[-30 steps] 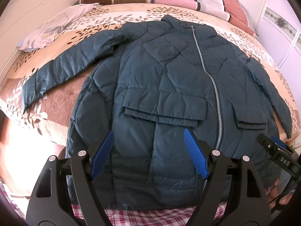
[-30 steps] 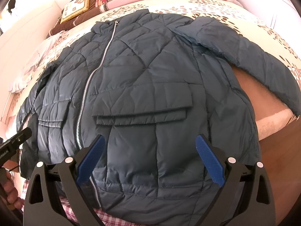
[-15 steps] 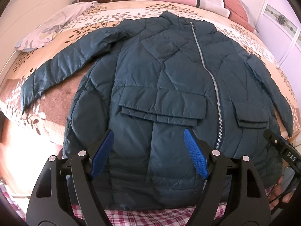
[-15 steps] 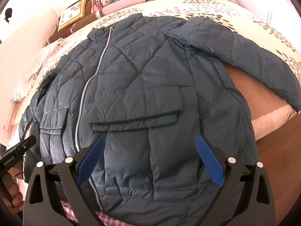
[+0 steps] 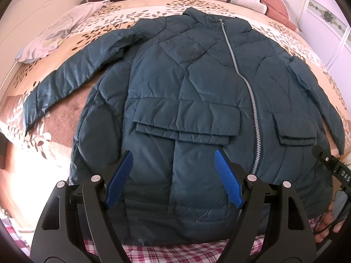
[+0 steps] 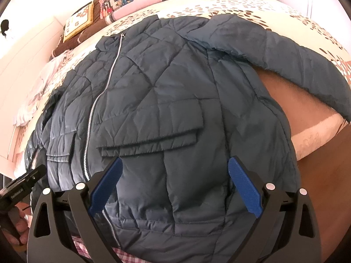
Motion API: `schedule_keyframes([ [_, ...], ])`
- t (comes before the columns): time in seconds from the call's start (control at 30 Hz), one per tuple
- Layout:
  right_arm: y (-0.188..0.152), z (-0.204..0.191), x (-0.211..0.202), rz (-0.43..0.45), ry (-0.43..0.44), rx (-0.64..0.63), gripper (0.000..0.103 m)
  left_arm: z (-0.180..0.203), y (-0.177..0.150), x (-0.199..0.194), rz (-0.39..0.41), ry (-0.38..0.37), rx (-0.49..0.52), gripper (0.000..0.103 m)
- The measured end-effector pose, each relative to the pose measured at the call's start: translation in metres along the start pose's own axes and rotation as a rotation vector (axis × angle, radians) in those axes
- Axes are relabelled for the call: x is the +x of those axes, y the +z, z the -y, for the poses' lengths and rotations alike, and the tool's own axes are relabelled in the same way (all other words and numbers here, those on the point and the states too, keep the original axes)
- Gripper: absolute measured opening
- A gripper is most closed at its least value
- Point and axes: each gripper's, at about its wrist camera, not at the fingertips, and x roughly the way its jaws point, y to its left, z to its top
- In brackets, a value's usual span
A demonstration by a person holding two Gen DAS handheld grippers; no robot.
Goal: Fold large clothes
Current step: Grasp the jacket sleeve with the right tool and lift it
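We had a big dark blue coat (image 5: 186,100) lying flat on the bed (image 5: 302,50), front side up, with its zip (image 5: 252,100) closed. It filled the middle of both pictures. Its bottom edge hung over the near side of the bed, low in the frame, with a red checked cloth (image 5: 166,252) peeking out under it.

Our left tongs (image 5: 173,179) sat at the bottom middle of the left picture. They were wide apart and held nothing. Our right tongs (image 6: 175,186) sat at the bottom middle of the right picture. They were wide apart too, and empty. Both hung just above the lower part of the coat.

We think the first fold had not started yet. One sleeve (image 5: 72,81) stuck out to the upper left of the left picture. The other sleeve (image 6: 296,65) stuck out to the upper right of the right picture. To do this step well, we would pinch each sleeve near its end and lay it across the chest. The coat looked puffy and slippery, so a deep bite of cloth would hold better than a tiny one. We would then press the air out as we folded.

The coat had two pockets (image 5: 186,120), each with its flap down, so we could not tell if anything was in them. We saw no boxes or baskets.
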Motion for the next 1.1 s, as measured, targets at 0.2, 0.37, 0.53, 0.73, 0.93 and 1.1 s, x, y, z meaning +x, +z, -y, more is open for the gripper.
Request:
schedule_keyframes([
  [0.2, 0.003, 0.006, 0.001, -0.001, -0.004, 0.022, 0.094, 0.003, 0.001, 0.002, -0.007, 0.004, 0.009, 0.076],
  [0.37, 0.004, 0.009, -0.001, 0.004, -0.004, 0.03, 0.094, 0.006, 0.003, 0.003, -0.006, 0.007, 0.021, 0.076],
  [0.53, 0.013, 0.025, -0.007, 0.027, -0.015, 0.085, 0.094, 0.008, 0.01, 0.002, 0.0, 0.01, 0.028, 0.076],
  [0.73, 0.028, 0.044, -0.016, 0.072, -0.109, 0.104, 0.094, 0.015, 0.02, 0.002, 0.011, 0.009, 0.046, 0.076],
  [0.93, 0.042, 0.066, -0.025, 0.12, -0.163, 0.133, 0.094, 0.025, 0.03, 0.003, 0.018, 0.014, 0.07, 0.076],
  [1.1, 0.05, 0.084, -0.028, 0.143, -0.188, 0.159, 0.094, 0.033, 0.037, 0.005, 0.022, 0.025, 0.086, 0.076],
])
